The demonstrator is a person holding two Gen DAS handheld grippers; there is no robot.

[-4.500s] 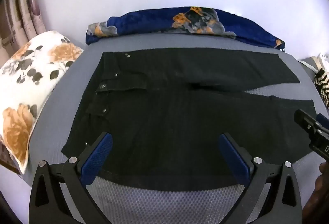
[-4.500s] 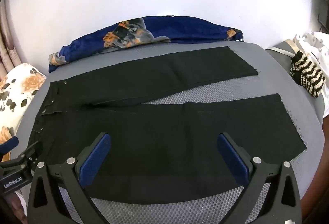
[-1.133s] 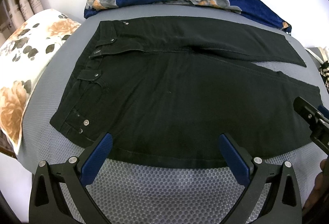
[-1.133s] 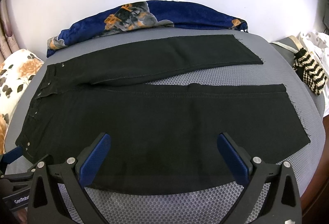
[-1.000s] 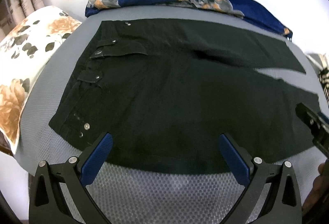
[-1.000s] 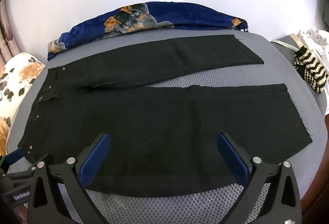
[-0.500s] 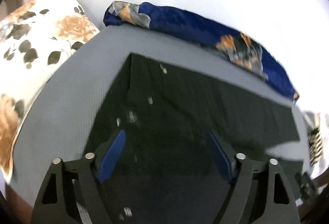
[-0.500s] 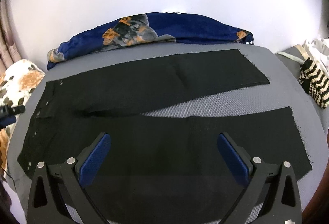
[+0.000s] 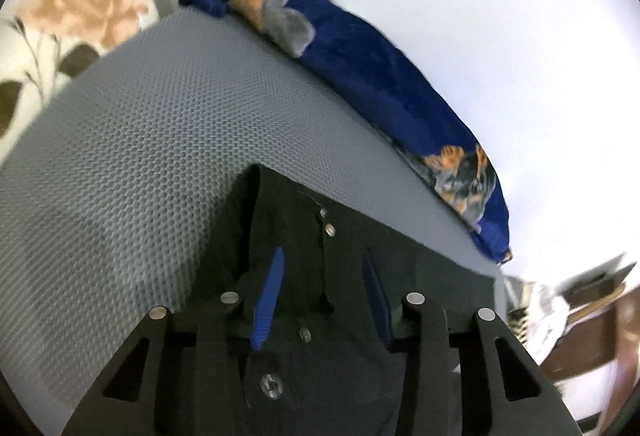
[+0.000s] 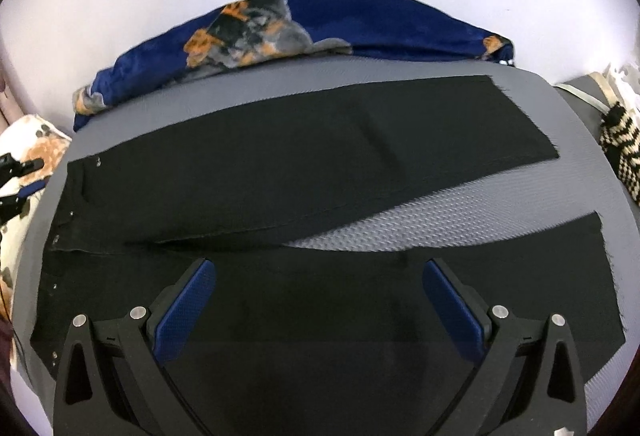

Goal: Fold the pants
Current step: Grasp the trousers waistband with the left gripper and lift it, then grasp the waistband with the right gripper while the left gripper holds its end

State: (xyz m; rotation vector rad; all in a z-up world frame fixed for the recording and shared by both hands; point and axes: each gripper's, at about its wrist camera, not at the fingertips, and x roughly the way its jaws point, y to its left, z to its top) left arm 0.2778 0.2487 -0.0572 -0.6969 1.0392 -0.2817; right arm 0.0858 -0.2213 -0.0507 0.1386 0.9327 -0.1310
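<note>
**Item: black pants, flat on grey mesh pad, first fold pending**

Pants (image 10: 280, 196): long axis 9 to 3 o'clock in the right wrist view, waistband at 9, hems at 3, legs splayed apart toward the hems.

Left gripper (image 9: 322, 288): over the waistband, nearer the waist end; jaws part-way in, just been closing, studded band between them, pinch not confirmed.

Right gripper (image 10: 318, 300): jaws spread wide, empty, above the near leg.

Blue floral blanket (image 10: 320, 24): at 12 o'clock.

Readable writing: none.
</note>
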